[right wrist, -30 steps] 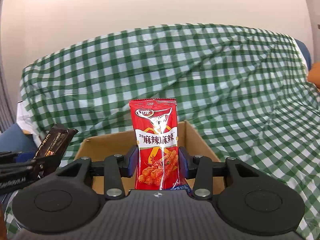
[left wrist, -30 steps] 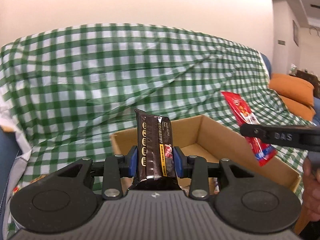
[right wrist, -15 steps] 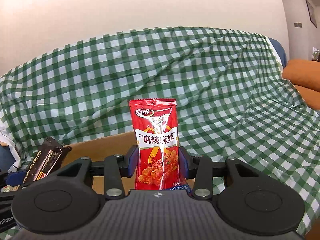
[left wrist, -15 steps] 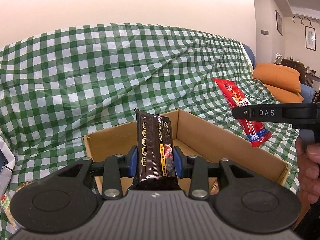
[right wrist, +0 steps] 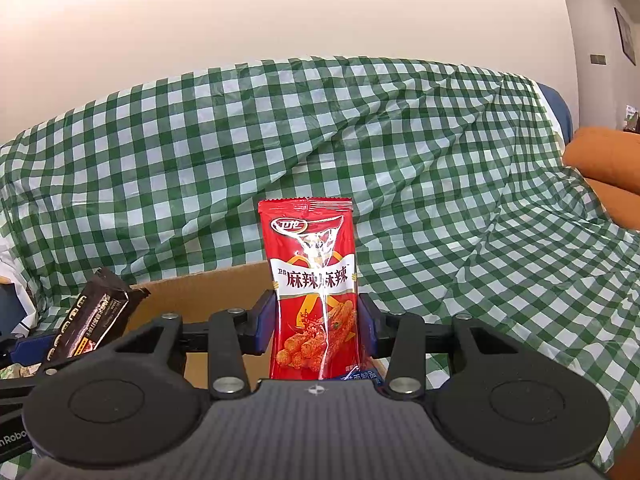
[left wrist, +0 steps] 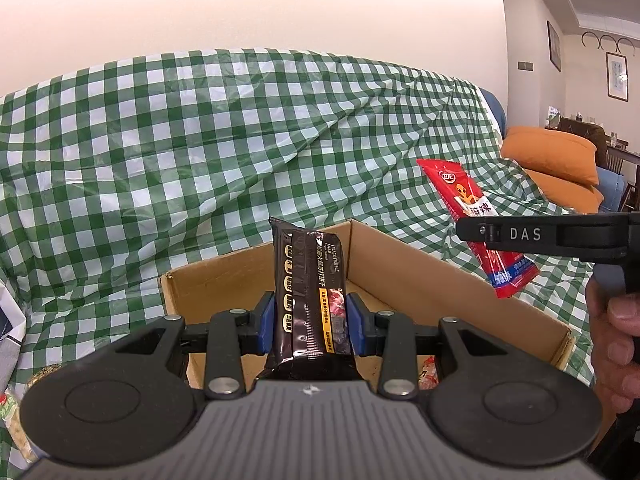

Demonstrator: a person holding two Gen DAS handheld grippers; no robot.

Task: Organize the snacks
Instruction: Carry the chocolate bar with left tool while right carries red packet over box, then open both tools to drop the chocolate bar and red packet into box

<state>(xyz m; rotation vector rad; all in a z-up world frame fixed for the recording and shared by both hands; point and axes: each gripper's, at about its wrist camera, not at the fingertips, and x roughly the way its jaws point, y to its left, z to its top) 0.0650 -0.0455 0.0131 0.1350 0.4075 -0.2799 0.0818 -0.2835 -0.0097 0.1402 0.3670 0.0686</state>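
Snacks at far left: a few loose packets [left wrist: 12, 416] lie on the green checked cloth [left wrist: 200, 140], at the edge of my left camera's view and too blurred to name.
Left tongs: my left gripper [left wrist: 311, 318] is clamped on a dark brown black-truffle snack bar [left wrist: 308, 292], held upright between the blue pads and poised over the box's near edge.
Box: an open cardboard box [left wrist: 400, 256] sits on the cloth straight ahead; a reddish wrapper shows low inside it, mostly hidden behind my tongs.
Right tongs: my right gripper [right wrist: 318, 326] is clamped on a red spicy-strip packet [right wrist: 312, 288], upright, label facing me, with the box wall [right wrist: 216, 292] behind it.
Right hand: my fingers [left wrist: 612, 336] show at the right edge of the left view, wrapped round the handle.
Stage, as I judge it: both snacks are carried and neither is in the box yet.
Risk one: both tongs hover close above the same opening, so lowering together could knock them into each other.
Risk two: each pack is pinched low and stands tall, so a quick tilt could swing it loose.
Risk three: letting go over the rim would drop a pack onto the cloth.
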